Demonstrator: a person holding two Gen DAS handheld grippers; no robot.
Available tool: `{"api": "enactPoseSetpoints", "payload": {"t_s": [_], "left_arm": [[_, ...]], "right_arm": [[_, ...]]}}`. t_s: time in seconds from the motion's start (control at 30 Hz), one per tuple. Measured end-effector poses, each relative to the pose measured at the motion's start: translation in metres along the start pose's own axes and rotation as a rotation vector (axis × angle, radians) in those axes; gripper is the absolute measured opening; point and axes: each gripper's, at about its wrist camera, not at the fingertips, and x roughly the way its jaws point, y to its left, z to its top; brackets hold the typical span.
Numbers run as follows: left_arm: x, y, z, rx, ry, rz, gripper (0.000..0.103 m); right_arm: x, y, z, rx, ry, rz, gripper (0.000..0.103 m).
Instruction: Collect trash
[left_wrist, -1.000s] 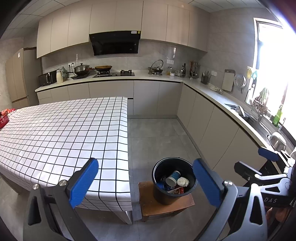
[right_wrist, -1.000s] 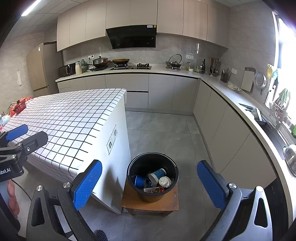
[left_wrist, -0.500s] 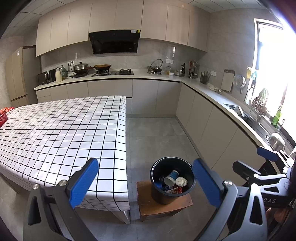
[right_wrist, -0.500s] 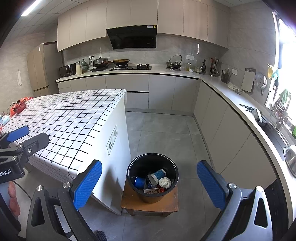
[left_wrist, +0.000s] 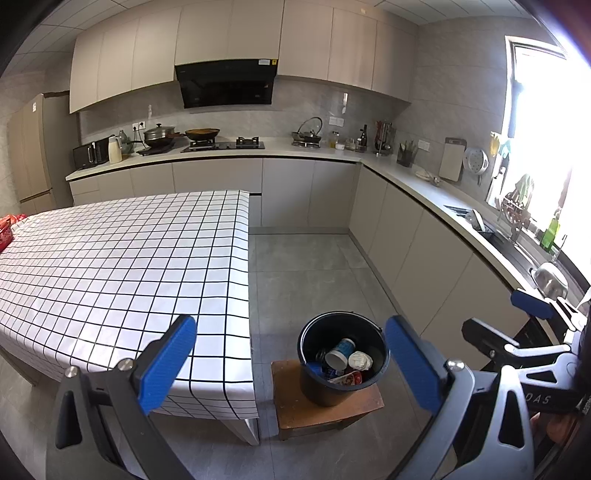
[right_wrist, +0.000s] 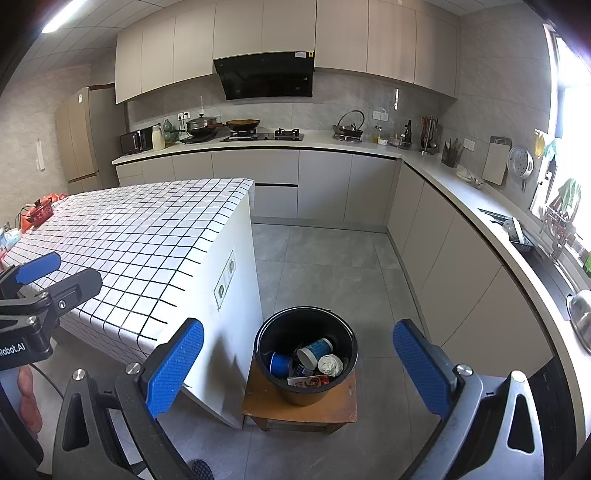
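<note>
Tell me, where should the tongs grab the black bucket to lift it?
Probably the top rim of the black bucket, from straight above. It stands upright and open on the wooden stool, and its round body looks too wide for the right tongs. One finger would go inside the wall, away from the crumpled paper.

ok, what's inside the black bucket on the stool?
Black round plastic bucket holds a white-and-blue paper cup, blue cup, crumpled white paper ball, and a red-printed wrapper. Anything beneath them is covered.

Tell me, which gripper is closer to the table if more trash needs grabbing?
Probably left: the left gripper hangs over the checked tablecloth's corner; the right gripper faces the black bucket.
</note>
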Motion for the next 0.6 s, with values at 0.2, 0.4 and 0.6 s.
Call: {"api": "enactPoseSetpoints", "payload": {"t_s": [0.2, 0.4, 0.6], "left_arm": [[-0.0004, -0.0024, -0.0002, 0.002, 0.000, -0.006, 0.102], [0.0002, -0.0038, 0.0001, 0.000, 0.001, -0.014, 0.102], [-0.0009, -0.0040, 0.0009, 0.006, -0.004, -0.015, 0.102]], "right_arm": [[-0.0015, -0.0008, -0.0014, 0.002, -0.003, -0.006, 0.103], [-0.0024, -0.0022, -0.0026, 0.002, -0.002, -0.009, 0.103], [-0.0030, -0.0009, -0.0017, -0.002, -0.002, -0.008, 0.103]]}}
